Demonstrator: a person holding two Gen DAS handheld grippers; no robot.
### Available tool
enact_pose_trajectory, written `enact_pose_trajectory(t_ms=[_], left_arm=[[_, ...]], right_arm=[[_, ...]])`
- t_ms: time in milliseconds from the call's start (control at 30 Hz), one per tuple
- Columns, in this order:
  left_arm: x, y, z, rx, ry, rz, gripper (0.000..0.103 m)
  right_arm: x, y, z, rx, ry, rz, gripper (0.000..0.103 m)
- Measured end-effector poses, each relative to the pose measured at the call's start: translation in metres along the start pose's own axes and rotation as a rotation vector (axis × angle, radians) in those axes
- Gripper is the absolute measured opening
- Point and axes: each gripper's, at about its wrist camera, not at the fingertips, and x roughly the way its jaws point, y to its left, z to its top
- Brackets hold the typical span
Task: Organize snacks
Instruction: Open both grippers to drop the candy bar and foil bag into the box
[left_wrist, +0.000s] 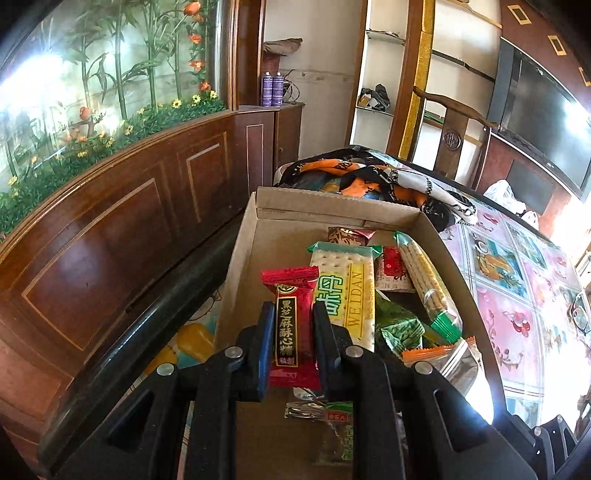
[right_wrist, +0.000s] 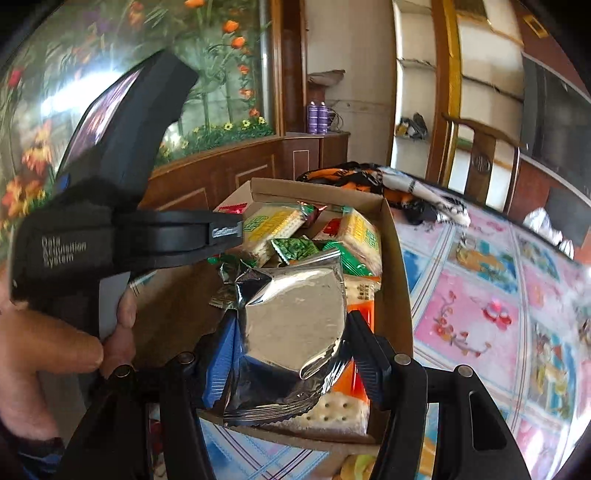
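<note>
Left tongs (left_wrist: 290, 334) are clamped on a red sweet wrapper (left_wrist: 294, 325) with black and gold lettering, one finger on each long side, held above the open cardboard box (left_wrist: 236, 266). Beyond their tips, in the box, lies a yellow-green cracker pack (left_wrist: 347, 291), with a small brown-and-red sweet (left_wrist: 349, 236) farther on near the far wall. To the right of the tips sit a long clear pack of biscuit sticks (left_wrist: 428, 284) along the right wall, a green sachet (left_wrist: 402, 330) and an orange-edged pack (left_wrist: 432, 350). Under the fingers a flat green-and-silver wrapper (left_wrist: 325, 411) lies on the box floor.

Right tongs (right_wrist: 290, 350) grip a crumpled silver packet (right_wrist: 291, 317) between the blue-padded left finger (right_wrist: 219, 365) and the black right one, at the near end of the box (right_wrist: 400, 295). Below the packet a clear pack of round-holed crackers (right_wrist: 336, 410) lies against the near wall, with an orange pack (right_wrist: 364, 310) just right of it. Ahead are more yellow-green cracker packs (right_wrist: 269, 229) and green sachets (right_wrist: 293, 249). To the left, the other tool's black body (right_wrist: 110, 236) shows, held by a hand (right_wrist: 74, 354). Right of the box the table carries a pink floral cloth (right_wrist: 480, 314); a patterned scarf (right_wrist: 406, 192) lies beyond the box.
</note>
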Motion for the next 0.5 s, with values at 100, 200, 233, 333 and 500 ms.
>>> enact_pose_trajectory(t_ms=[100,200,233,333,500], left_arm=[[0.001,-0.002,0.001,0.008,-0.003,0.001,0.019],[0.001,-0.001,0.000,0.008,-0.003,-0.008,0.022],[0.000,-0.001,0.000,0.009,-0.004,-0.007,0.024],[0.000,0.000,0.001,0.001,-0.009,-0.014,0.038],[-0.002,0.000,0.002,-0.001,-0.022,-0.018,0.040]], right_arm=[[0.001,0.004,0.000,-0.033,-0.011,-0.005,0.064],[0.000,0.009,0.000,-0.064,-0.019,-0.006,0.064],[-0.001,0.011,-0.001,-0.070,-0.022,-0.006,0.064],[-0.003,0.012,-0.002,-0.086,-0.031,-0.009,0.065],[-0.013,0.008,-0.002,-0.079,-0.038,0.020,0.066]])
